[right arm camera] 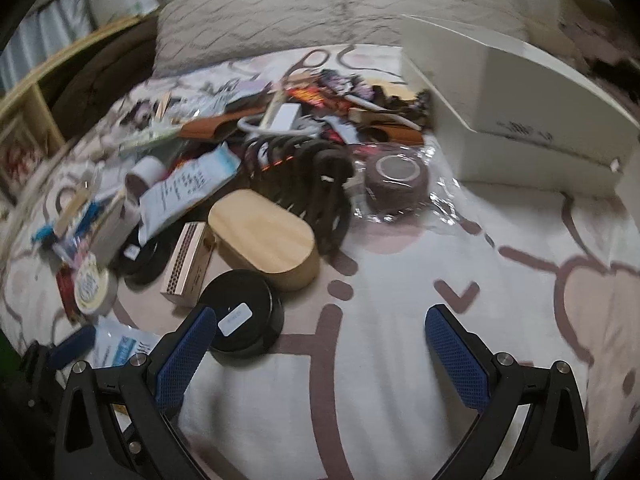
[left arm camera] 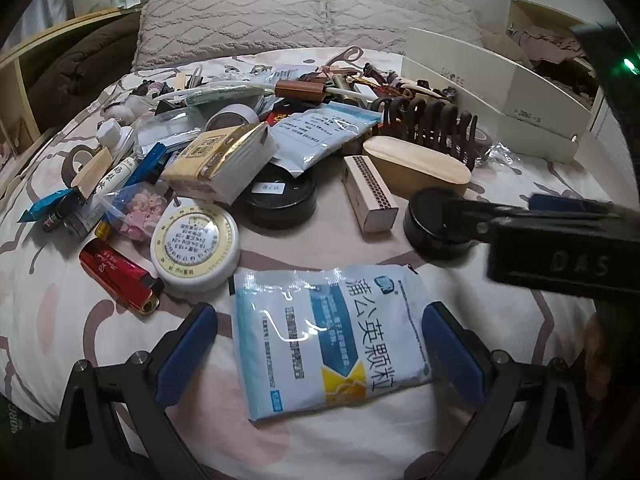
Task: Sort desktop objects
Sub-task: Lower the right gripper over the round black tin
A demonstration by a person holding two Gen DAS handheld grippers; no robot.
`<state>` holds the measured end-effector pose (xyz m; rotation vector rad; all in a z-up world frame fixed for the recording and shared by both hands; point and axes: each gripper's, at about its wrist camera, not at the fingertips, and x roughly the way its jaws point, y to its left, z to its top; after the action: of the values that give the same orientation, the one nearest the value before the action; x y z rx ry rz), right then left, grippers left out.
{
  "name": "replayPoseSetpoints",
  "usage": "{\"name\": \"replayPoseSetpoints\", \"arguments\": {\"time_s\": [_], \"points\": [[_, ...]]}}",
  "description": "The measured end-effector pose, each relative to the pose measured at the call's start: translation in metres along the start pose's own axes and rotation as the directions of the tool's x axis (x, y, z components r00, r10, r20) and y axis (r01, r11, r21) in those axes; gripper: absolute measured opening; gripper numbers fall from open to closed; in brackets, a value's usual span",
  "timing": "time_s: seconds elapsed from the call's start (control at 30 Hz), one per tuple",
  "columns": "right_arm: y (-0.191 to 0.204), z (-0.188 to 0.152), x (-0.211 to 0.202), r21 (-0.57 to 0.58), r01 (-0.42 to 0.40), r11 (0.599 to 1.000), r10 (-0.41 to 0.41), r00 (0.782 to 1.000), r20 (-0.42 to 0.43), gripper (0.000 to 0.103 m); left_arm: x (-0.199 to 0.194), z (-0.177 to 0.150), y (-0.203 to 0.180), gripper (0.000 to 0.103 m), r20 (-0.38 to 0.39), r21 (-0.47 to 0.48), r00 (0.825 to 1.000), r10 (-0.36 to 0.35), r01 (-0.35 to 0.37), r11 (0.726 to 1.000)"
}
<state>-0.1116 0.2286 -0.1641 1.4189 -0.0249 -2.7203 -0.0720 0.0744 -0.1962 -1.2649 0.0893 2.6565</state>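
White-blue sachet reads "蒲公英颗粒" between the left tongs' spread fingers.

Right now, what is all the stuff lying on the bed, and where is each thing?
medicine sachet: 1, white and blue, nearest, between the left claw's pads
round tape measure: 1, white with a yellow ring, left of the sachet
lighter: 1, red, far left front
black round tins: 2, black, middle and right
wooden oval box: 1, light wood, behind the right tin
matchbox-like box: 1, pale with a dotted strip, beside the oval box
hair claw clip: 1, dark brown, behind the oval box
shoe box: 1, cream, back right
pillows: 2, beige, at the back
left claw: open, over the sachet
right claw: open, over bare sheet
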Motion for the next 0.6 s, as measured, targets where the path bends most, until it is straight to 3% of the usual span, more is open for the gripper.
{"name": "replayPoseSetpoints", "arguments": {"time_s": [0.2,0.43,0.6], "points": [[0.020,0.004,0.014,-0.135,-0.004,0.991,-0.001,0.999,-0.038,0.103,-0.005,-0.008,0.000,0.103,0.031,0.015,0.999,-0.027,0.027,1.000],[0.016,0.002,0.023,-0.121,0.002,0.993,-0.007,0.999,-0.040,0.103,-0.002,-0.008,0.002,0.103,0.045,0.008,0.998,-0.034,0.034,0.999],[-0.002,-0.005,0.015,-0.073,0.142,0.987,-0.141,0.990,0.017,0.103,-0.001,-0.009,0.002,0.103,0.063,-0.001,0.998,-0.022,0.022,1.000]]}}
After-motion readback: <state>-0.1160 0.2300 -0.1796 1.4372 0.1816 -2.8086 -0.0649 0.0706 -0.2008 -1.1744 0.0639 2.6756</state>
